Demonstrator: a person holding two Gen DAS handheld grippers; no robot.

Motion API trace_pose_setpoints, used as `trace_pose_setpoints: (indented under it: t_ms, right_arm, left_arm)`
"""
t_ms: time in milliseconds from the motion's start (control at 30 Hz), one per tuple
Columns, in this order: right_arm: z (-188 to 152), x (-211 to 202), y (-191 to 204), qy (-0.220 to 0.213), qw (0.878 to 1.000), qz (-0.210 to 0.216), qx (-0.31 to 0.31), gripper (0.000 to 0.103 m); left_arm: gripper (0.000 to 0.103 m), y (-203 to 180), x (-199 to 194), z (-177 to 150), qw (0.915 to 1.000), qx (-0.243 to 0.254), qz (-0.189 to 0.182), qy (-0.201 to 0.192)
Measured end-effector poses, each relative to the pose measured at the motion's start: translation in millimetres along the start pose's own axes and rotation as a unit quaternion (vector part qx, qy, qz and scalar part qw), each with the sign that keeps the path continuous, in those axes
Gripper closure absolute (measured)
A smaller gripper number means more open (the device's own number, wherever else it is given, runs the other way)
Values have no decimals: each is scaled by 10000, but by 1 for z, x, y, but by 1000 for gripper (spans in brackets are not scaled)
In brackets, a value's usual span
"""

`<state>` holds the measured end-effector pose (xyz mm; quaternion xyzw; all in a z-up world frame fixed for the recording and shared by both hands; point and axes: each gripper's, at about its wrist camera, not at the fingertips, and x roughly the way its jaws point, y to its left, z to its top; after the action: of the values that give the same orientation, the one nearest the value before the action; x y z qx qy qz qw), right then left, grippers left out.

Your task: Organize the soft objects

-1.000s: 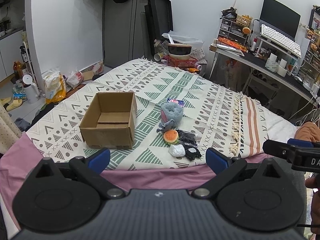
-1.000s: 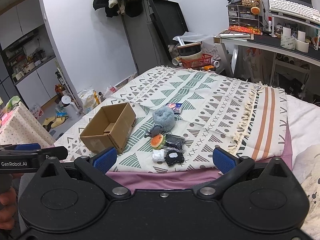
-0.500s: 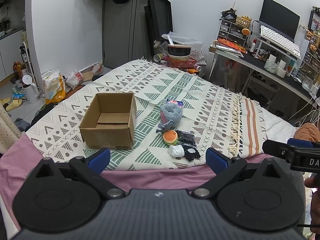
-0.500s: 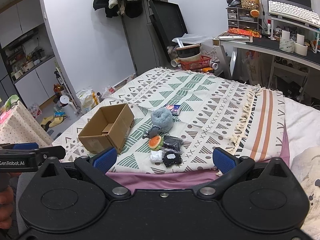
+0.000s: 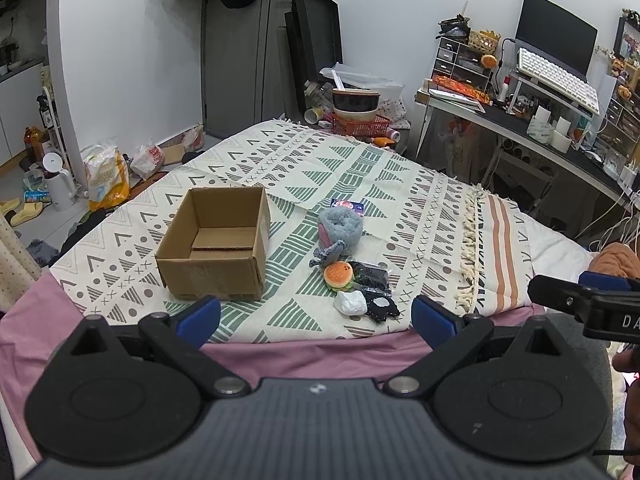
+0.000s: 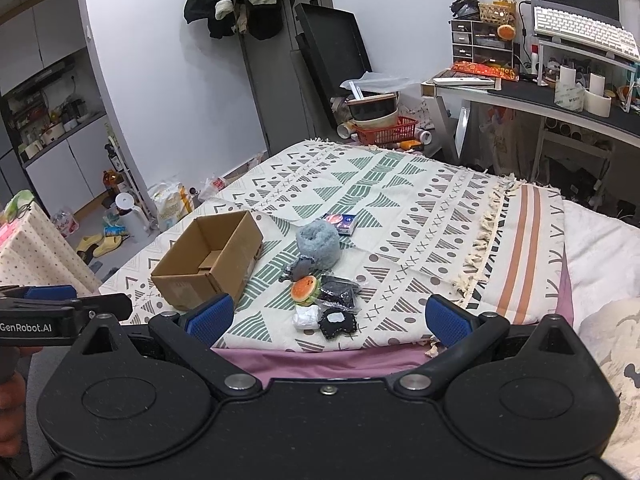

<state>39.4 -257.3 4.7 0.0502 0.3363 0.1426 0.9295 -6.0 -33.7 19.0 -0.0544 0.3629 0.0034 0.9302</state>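
An open, empty cardboard box (image 5: 218,248) (image 6: 208,262) stands on the patterned blanket (image 5: 400,184). To its right lie a grey plush toy (image 5: 339,226) (image 6: 318,245), a small burger toy (image 5: 338,275) (image 6: 305,290), a black pouch (image 5: 370,278), a white soft piece (image 5: 351,303) (image 6: 306,317) and a black soft piece (image 5: 382,307) (image 6: 337,322). My left gripper (image 5: 316,316) is open and empty, short of the bed's front edge. My right gripper (image 6: 327,316) is open and empty, equally far back.
A small blue packet (image 5: 347,205) lies behind the plush toy. A desk (image 5: 520,120) with keyboard and clutter stands at the right. A red basket with bowls (image 5: 358,114) sits beyond the bed. Bags and a kettle (image 5: 60,184) are on the floor at left.
Both grippers have drifted slightly; the bed and objects sit a little higher and nearer in view. Nothing on the bed has moved.
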Motion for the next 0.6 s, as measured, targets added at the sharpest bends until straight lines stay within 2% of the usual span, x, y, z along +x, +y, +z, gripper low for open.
trace_pose_setpoints:
  t_ms: [333,600]
  right_arm:
    - [3,15,-6,93,10000,31,-6,0]
    - [11,36,-26,151,9997,73,161,0]
  left_arm:
    - [2,-4,20,7,10000,-59,-33,11]
    - [2,-4,45,13,9997,-176,-136,32]
